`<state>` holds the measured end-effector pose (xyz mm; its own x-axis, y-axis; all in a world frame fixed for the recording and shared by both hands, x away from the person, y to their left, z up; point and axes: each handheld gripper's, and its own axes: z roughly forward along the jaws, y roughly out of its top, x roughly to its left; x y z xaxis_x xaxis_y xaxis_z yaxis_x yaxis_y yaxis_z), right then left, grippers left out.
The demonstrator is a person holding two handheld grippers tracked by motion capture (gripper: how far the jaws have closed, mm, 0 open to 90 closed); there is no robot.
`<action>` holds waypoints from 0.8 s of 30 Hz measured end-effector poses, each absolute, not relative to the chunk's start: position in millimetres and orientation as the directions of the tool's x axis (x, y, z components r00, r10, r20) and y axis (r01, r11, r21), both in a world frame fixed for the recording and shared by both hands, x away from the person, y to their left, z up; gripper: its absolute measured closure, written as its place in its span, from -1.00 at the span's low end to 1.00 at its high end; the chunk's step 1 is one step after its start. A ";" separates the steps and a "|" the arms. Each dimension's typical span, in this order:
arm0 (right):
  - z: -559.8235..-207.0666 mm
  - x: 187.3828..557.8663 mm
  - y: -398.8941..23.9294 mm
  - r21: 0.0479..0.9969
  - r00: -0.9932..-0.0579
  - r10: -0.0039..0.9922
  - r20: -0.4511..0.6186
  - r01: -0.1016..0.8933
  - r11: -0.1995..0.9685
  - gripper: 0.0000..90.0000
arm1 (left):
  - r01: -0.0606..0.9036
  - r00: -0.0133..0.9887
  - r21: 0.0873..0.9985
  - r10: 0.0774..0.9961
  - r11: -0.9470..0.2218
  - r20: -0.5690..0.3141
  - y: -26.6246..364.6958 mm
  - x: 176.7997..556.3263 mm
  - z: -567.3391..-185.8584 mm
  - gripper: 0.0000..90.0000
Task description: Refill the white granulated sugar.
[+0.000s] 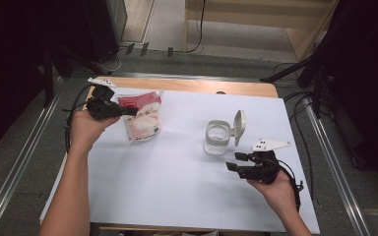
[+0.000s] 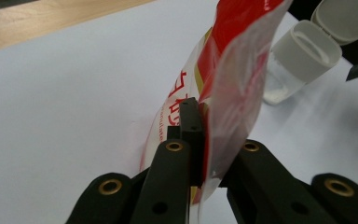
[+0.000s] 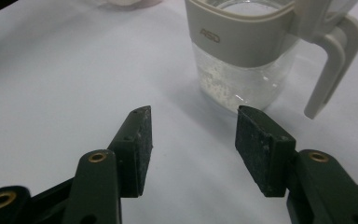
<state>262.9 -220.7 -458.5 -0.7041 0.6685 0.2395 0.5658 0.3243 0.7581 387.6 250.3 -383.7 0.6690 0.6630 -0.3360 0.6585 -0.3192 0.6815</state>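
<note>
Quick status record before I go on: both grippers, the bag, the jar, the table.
left gripper: shut on bag, pinching its edge
right gripper: open, nothing between jaws, just short of jar
bag: red and white, on the table's left part
jar: clear, lid flipped open, white grains at its bottom, standing on table
table: white sheet over wood
</note>
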 end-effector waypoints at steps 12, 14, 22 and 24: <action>-448.5 255.1 -199.7 0.781 -0.752 0.621 0.219 0.517 0.350 0.08 | 0.665 0.685 0.693 0.596 -0.277 -0.419 233.8 374.3 -356.9 1.00; -447.2 255.1 -193.9 0.786 -0.763 0.611 0.211 0.504 0.359 0.08 | 0.657 0.696 0.701 0.582 -0.278 -0.421 230.4 371.1 -353.2 1.00; -445.2 263.8 -158.2 0.789 -0.802 0.564 0.197 0.471 0.394 0.10 | 0.636 0.730 0.707 0.538 -0.310 -0.421 212.1 360.0 -337.9 1.00; -445.8 264.8 -149.0 0.787 -0.806 0.555 0.207 0.474 0.395 0.10 | 0.633 0.736 0.708 0.529 -0.313 -0.423 207.4 356.3 -334.4 1.00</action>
